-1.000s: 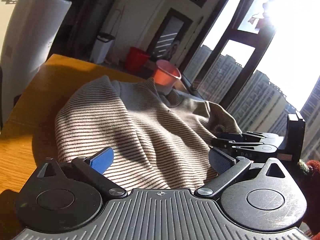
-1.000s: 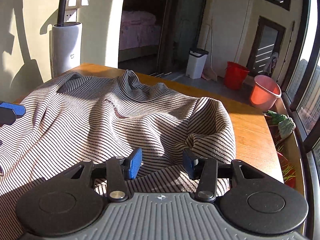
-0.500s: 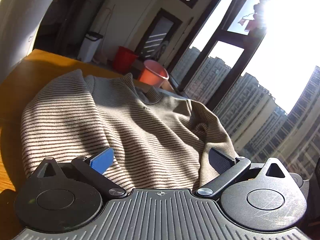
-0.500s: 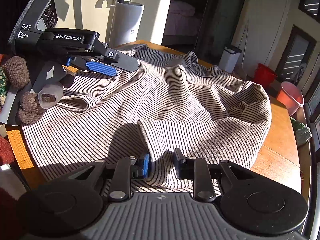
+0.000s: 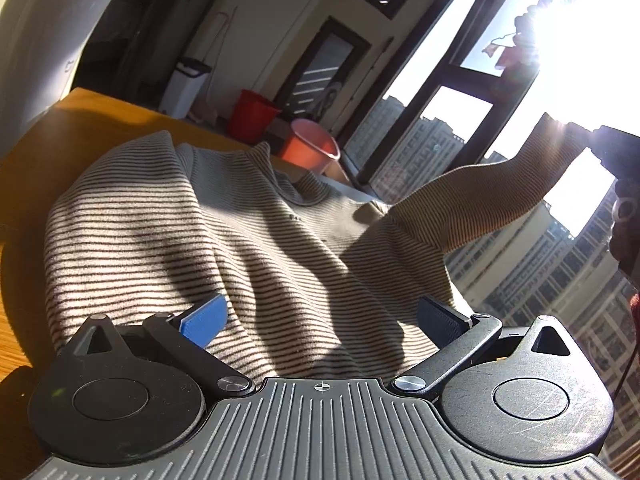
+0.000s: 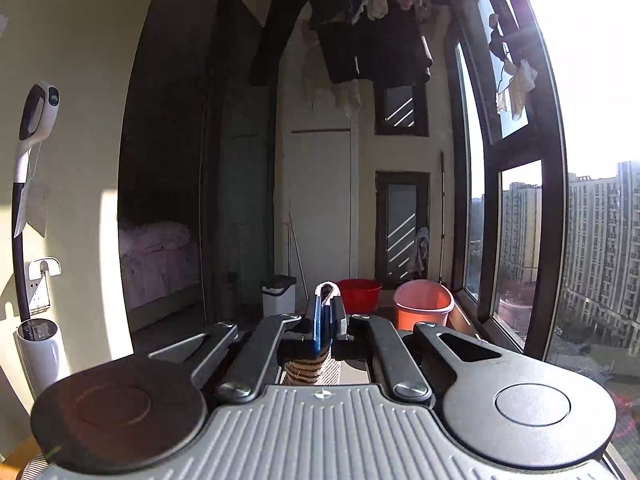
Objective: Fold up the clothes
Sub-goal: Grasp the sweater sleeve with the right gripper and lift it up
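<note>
Striped sweater (image 5: 224,240), heaped on worktop (image 5: 52,128), sleeve cuff (image 6: 327,292) pinched in right claw (image 6: 325,316) at frame centre, left claw (image 5: 320,320) wide, empty: thin pinch may slip, dropping sleeve.

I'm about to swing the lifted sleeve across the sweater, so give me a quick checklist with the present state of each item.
1. Right gripper shut on the sleeve: ok, striped cloth pinched between the pads.
2. Sleeve off the table: ok, it stretches up from the sweater toward the window side.
3. Left gripper free: ok, open, nothing between its fingers.
4. Sweater body flat: not ok, still rumpled.
5. Sweater fully on the table: cannot tell, near edge hidden.
</note>
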Action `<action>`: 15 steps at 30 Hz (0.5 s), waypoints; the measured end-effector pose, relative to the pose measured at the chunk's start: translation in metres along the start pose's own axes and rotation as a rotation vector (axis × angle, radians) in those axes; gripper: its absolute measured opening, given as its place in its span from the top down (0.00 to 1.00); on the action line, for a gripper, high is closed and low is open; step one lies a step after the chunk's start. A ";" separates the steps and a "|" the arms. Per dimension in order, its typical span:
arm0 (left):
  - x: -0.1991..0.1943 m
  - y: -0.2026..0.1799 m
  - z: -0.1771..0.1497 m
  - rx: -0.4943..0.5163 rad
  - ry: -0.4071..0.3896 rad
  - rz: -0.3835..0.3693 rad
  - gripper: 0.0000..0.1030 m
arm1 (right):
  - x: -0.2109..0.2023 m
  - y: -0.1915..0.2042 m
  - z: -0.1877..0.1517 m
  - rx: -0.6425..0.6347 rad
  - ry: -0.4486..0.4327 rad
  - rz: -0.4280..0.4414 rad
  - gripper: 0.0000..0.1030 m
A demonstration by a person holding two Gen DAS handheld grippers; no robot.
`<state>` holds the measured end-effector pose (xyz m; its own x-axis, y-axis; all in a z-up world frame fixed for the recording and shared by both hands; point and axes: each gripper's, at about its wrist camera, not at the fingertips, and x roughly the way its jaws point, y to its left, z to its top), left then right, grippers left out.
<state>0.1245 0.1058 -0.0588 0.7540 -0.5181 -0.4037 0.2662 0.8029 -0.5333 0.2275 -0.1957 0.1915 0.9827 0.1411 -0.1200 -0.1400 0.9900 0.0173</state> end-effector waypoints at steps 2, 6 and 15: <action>0.000 0.000 0.000 -0.001 0.001 0.000 0.00 | 0.011 0.016 -0.007 0.013 0.028 0.072 0.96; 0.001 0.002 0.000 -0.012 0.002 -0.004 0.00 | 0.042 0.058 -0.031 0.043 0.105 0.228 0.96; 0.002 0.006 0.001 -0.028 0.000 -0.015 0.00 | 0.063 0.132 -0.072 0.025 0.189 0.394 0.95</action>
<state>0.1280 0.1099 -0.0613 0.7502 -0.5303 -0.3950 0.2607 0.7862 -0.5602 0.2620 -0.0560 0.1144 0.8149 0.5078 -0.2794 -0.4946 0.8606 0.1215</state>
